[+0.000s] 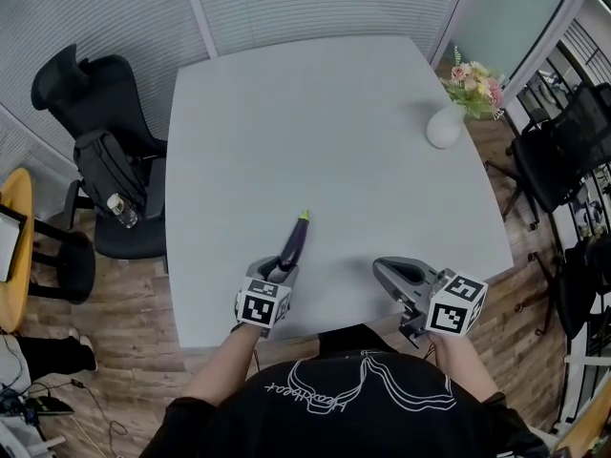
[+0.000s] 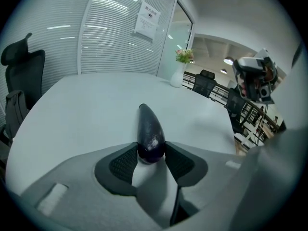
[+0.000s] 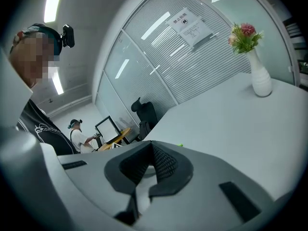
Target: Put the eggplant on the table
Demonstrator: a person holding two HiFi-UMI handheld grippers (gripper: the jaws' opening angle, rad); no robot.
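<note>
My left gripper [image 2: 151,154] was clamped on the eggplant [image 2: 150,131]. The jaws stood partway apart, and both black pads pressed the fat purple end from either side. The rest of the eggplant stuck out past the jaw tips, green stem end farthest from me.

In the head view the left gripper [image 1: 284,267] sat over the near edge of the table [image 1: 315,113], angled down, with the eggplant [image 1: 293,241] pointing away from me over the grey top. It looked low, close to the surface. I couldn't tell whether the stem end was touching the tabletop or just above it.

My right gripper [image 3: 151,165] was closed, pads meeting at the tips with nothing between them. In the head view the right gripper [image 1: 393,271] hung at the near table edge, well apart from the eggplant and taking no part in the task.

Further out, a white vase of flowers [image 1: 445,125] stood at the far right of the table. A black office chair [image 1: 100,151] stood off the left side. The table around the eggplant was bare.

Progress, as I judged it: the carry was mostly done, with the eggplant over the table and near it. Left to do: settle it flat, open the left jaws, and back the gripper off. It was not yet released, so the task wasn't complete.
</note>
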